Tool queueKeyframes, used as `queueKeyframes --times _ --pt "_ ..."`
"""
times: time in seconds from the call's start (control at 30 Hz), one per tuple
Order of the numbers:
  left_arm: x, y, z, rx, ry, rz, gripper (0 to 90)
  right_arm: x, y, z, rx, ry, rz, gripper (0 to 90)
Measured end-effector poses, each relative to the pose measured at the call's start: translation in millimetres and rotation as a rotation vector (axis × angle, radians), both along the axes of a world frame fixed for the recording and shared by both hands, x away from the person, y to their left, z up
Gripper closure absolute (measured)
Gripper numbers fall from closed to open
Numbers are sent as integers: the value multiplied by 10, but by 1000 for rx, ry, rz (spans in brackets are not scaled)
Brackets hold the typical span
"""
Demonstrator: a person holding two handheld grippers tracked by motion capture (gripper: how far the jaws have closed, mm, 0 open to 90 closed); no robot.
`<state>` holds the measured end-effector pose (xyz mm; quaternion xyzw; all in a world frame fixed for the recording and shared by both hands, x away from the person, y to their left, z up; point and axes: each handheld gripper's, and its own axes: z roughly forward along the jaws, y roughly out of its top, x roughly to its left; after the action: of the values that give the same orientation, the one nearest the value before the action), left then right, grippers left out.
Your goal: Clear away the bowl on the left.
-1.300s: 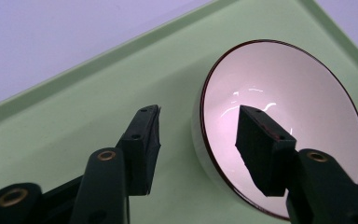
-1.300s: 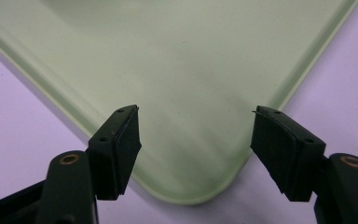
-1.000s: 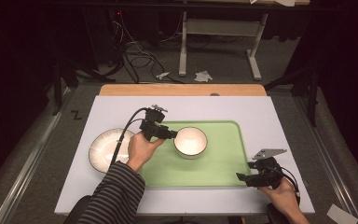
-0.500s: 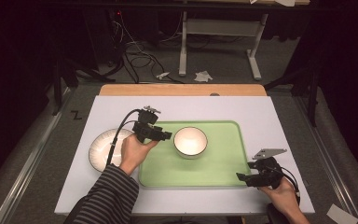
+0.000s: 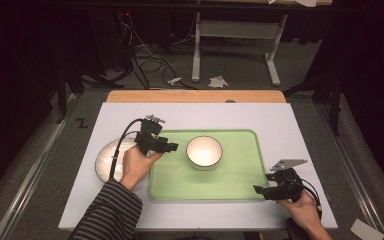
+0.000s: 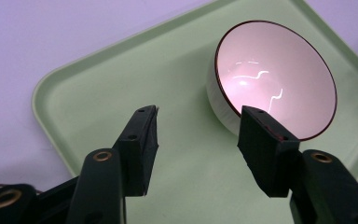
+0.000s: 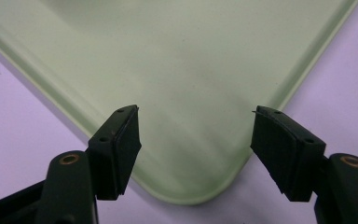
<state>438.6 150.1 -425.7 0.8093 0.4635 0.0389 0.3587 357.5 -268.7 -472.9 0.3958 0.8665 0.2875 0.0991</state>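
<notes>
A white bowl (image 5: 204,151) with a dark rim stands upright on the left half of a pale green tray (image 5: 240,170). My left gripper (image 5: 172,147) hovers over the tray's left edge, a short way left of the bowl and apart from it. In the left gripper view the bowl (image 6: 275,79) sits just past the right jaw, and my left gripper (image 6: 198,112) is open with nothing between its fingers. My right gripper (image 5: 256,190) rests at the tray's near right corner. Its own view has my right gripper (image 7: 196,112) open above the tray's rounded corner (image 7: 191,186).
A white plate (image 5: 107,155) lies on the white table (image 5: 280,125) left of the tray, partly under the left hand. A wooden board (image 5: 195,96) runs along the table's far edge. Cables and a table frame stand on the floor beyond.
My left gripper has drawn back to the left, away from the bowl, which stays on the tray. The right gripper has not moved.
</notes>
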Motion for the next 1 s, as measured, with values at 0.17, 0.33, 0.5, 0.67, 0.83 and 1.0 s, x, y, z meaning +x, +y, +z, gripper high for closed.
queueKeyframes --times 0.17,0.33,0.5,0.67,0.83,1.0 --pt "-75 47 27 31 -11 -8 469 3 -3 -4 -1 -5 6 341" --pt "-134 86 47 34 -18 -8 467 7 -1 -7 3 -5 5 341" --pt "-211 130 61 33 -22 -17 464 6 -1 -6 5 -4 4 341" --pt "-298 178 82 30 -26 -15 462 5 -1 -5 7 -2 3 341" --pt "-388 255 122 31 -28 -7 466 6 1 -6 1 -5 4 341" --pt "-461 306 142 28 -33 -1 470 5 0 -5 7 -1 2 341"
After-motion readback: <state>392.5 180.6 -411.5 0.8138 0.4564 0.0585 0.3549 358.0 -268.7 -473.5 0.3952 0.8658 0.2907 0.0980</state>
